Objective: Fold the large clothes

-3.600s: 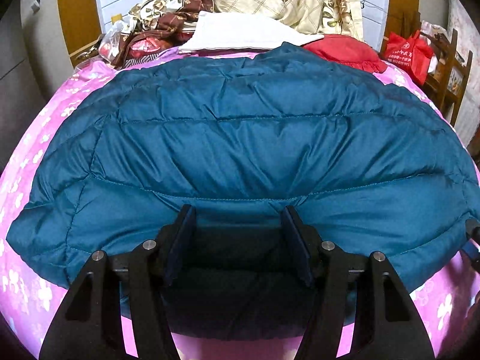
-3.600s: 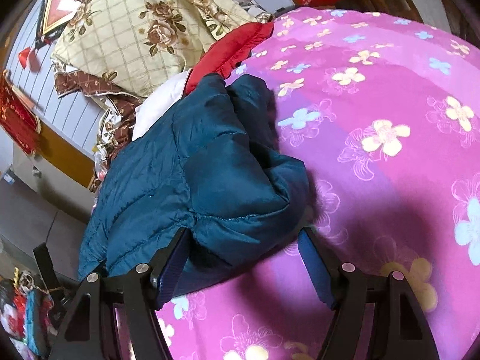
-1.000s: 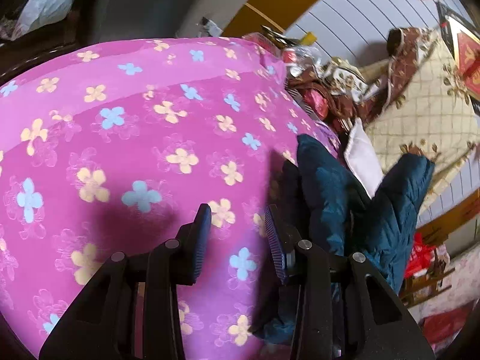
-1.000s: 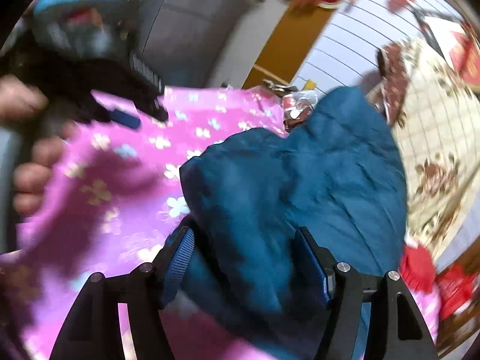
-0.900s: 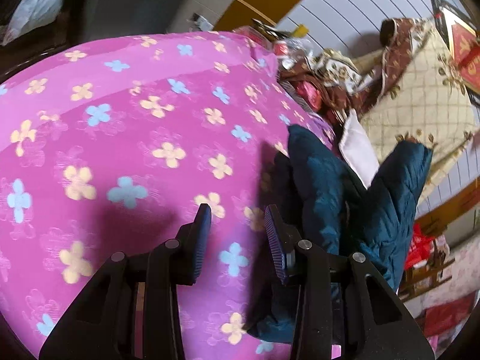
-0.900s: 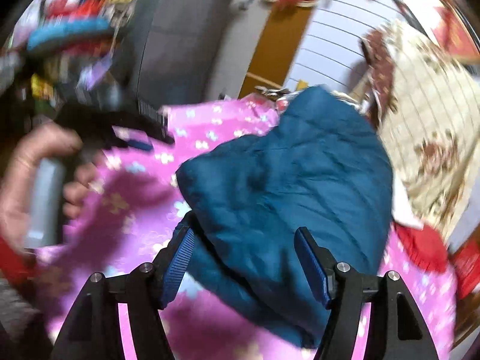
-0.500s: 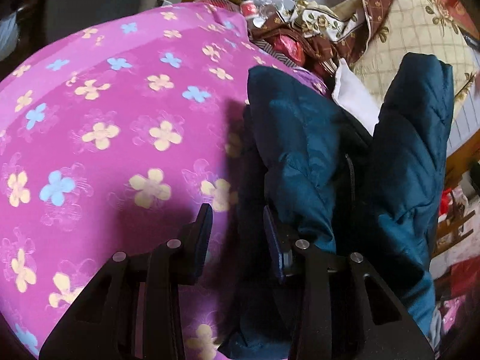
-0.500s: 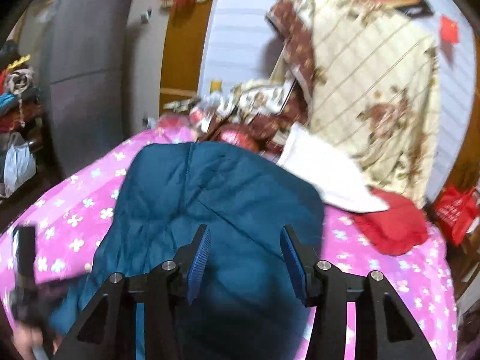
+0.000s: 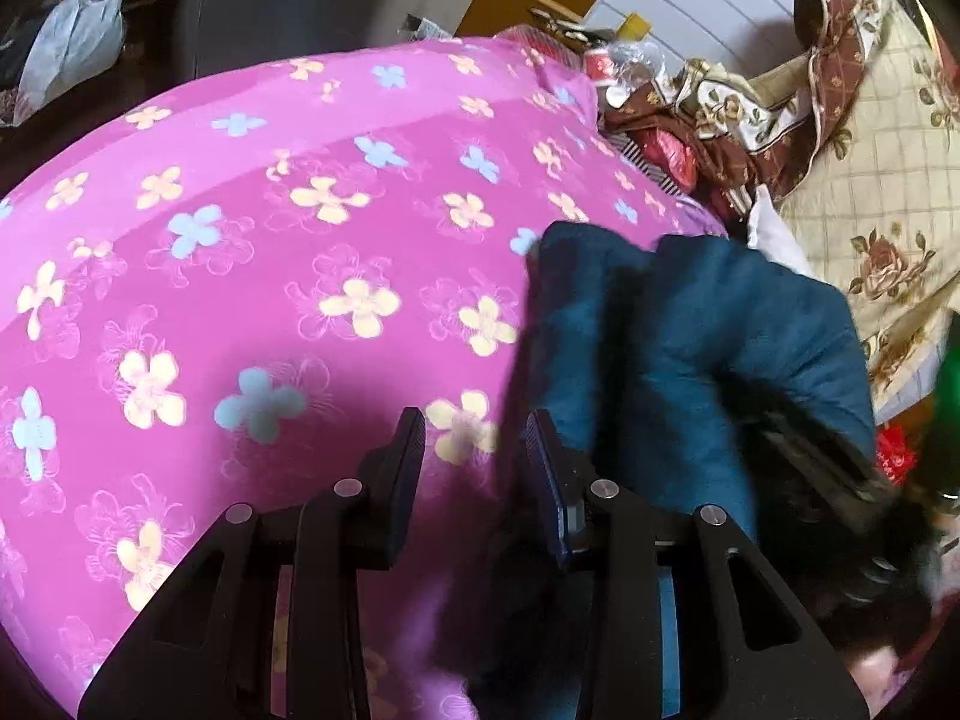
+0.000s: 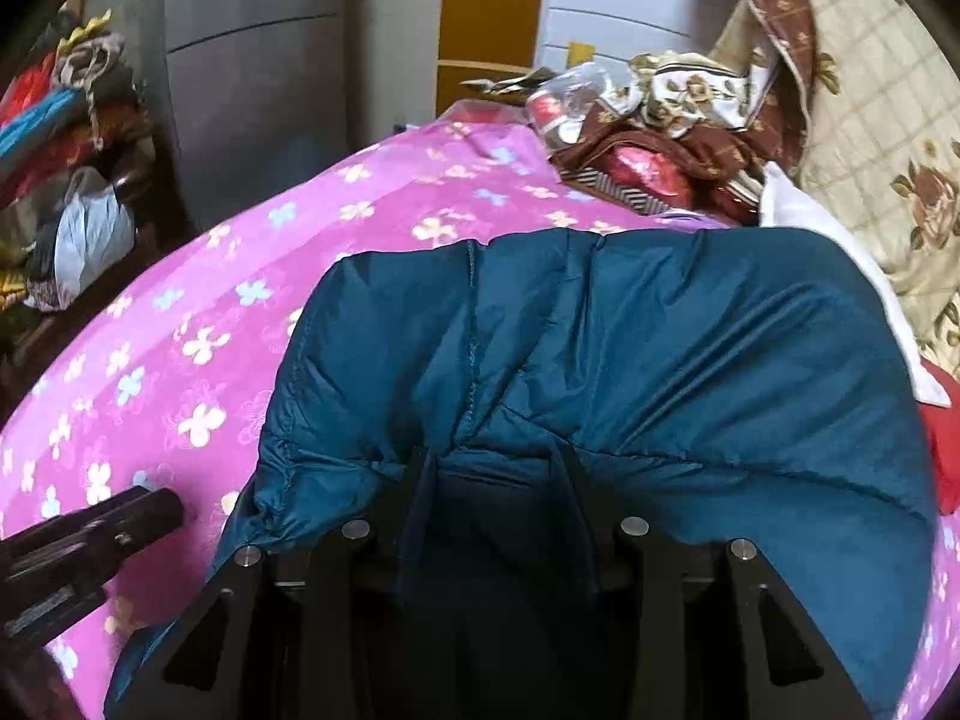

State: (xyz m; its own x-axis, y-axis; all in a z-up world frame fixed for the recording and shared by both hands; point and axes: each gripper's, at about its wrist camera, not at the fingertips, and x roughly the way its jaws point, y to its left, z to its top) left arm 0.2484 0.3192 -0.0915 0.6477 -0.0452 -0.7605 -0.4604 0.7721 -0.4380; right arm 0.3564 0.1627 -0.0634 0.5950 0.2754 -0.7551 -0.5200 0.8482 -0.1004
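A teal quilted down jacket (image 10: 660,360) lies folded on a pink flowered bedspread (image 9: 240,252). In the left wrist view the jacket (image 9: 690,348) bulks at the right. My left gripper (image 9: 474,450) is open and empty above the bedspread, just left of the jacket's edge. My right gripper (image 10: 492,468) has the jacket's fabric bunched between its fingers (image 10: 417,480) at the near edge; the jaws stand partly apart around thick padding. The left gripper's body (image 10: 90,534) shows at lower left in the right wrist view.
A floral quilt (image 9: 888,180), a brown patterned cloth (image 10: 678,120), a white folded item (image 10: 840,276) and a red cloth (image 10: 942,438) are piled at the bed's far side. A grey cabinet (image 10: 252,72) and piled clothes (image 10: 66,120) stand left of the bed.
The jacket has been folded over and laid flat. My right gripper swung round and now sits low on the jacket's near edge with narrower jaws. My left gripper drew slightly away from the jacket.
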